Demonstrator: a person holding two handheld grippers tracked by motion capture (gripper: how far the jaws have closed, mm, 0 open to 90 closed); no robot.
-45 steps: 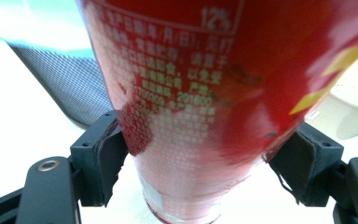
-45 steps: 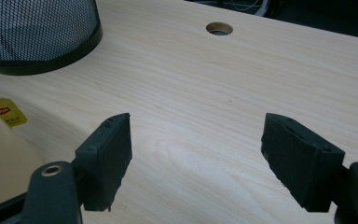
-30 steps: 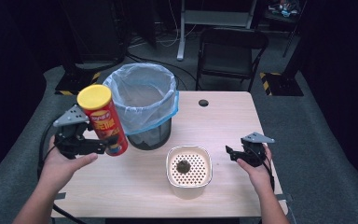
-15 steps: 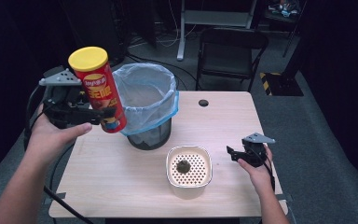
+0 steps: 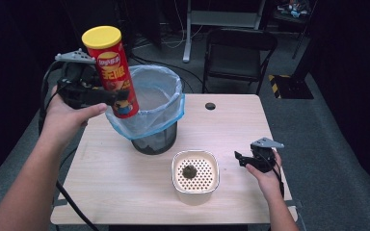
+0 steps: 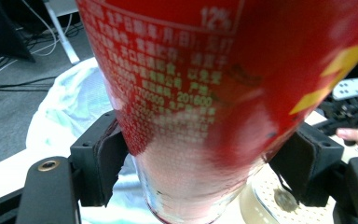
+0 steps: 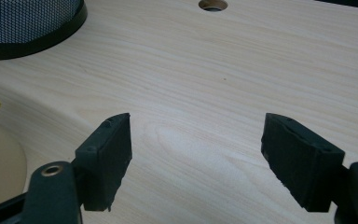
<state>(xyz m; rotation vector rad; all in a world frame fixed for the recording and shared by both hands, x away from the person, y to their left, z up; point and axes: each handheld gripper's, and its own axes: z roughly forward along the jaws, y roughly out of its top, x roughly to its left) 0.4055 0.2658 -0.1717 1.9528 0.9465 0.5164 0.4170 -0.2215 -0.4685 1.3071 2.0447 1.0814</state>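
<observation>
From above, your left gripper (image 5: pixel 107 96) holds the red chip can (image 5: pixel 111 70) raised and tilted over the near left rim of the lined waste bin (image 5: pixel 154 113), its yellow lid uppermost. Your left gripper view adds what the high view cannot: both pads pressed against the can's sides low on its body, fine print legible, the perforated bowl (image 6: pixel 270 198) below. Your left forearm reaches up and forward. Your right gripper (image 5: pixel 243 159) rests low beside the bowl, jaws spread wide over bare table (image 7: pixel 242 70).
</observation>
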